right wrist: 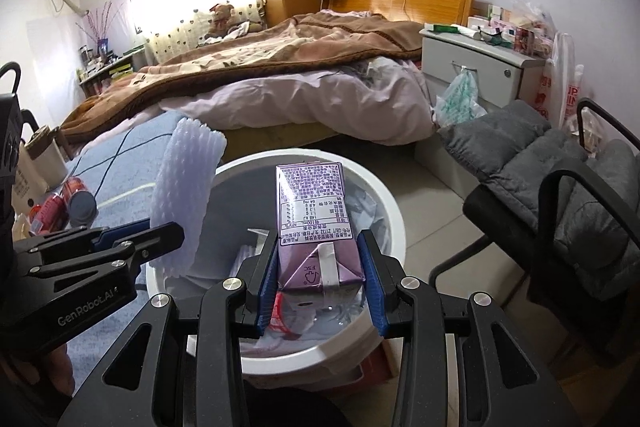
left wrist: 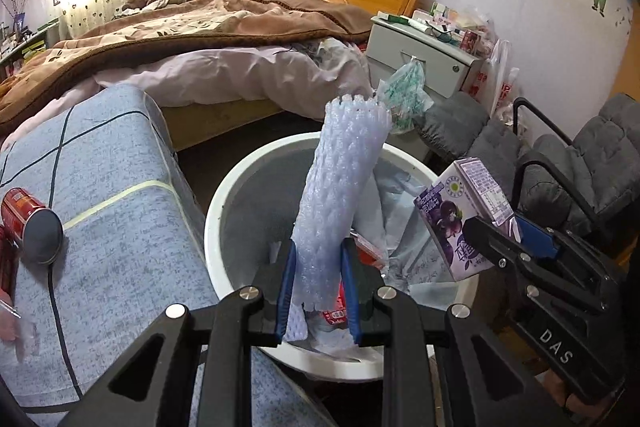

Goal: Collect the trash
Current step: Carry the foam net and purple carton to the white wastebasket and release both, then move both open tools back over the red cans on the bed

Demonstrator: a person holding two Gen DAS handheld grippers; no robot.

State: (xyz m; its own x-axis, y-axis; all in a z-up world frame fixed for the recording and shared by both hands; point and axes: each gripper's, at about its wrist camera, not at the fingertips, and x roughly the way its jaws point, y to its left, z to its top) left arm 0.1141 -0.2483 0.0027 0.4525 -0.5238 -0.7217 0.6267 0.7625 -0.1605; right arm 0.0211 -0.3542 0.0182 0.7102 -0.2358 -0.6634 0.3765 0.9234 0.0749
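My left gripper [left wrist: 318,291] is shut on a white foam net sleeve [left wrist: 340,203] and holds it upright over the white trash bucket [left wrist: 216,223]. The sleeve also shows in the right wrist view [right wrist: 180,195]. My right gripper [right wrist: 320,279] is shut on a purple drink carton [right wrist: 314,223] above the same bucket [right wrist: 394,211]. The carton [left wrist: 460,215] and right gripper [left wrist: 504,243] show at the right of the left wrist view. The bucket holds crumpled white paper [left wrist: 404,211] and a red wrapper [left wrist: 368,251].
A blue-grey cushioned surface [left wrist: 112,211] with a red can [left wrist: 24,215] lies left of the bucket. A bed [right wrist: 280,75] is behind, a white nightstand [right wrist: 480,67] at back right, and a grey padded chair [right wrist: 560,195] at right.
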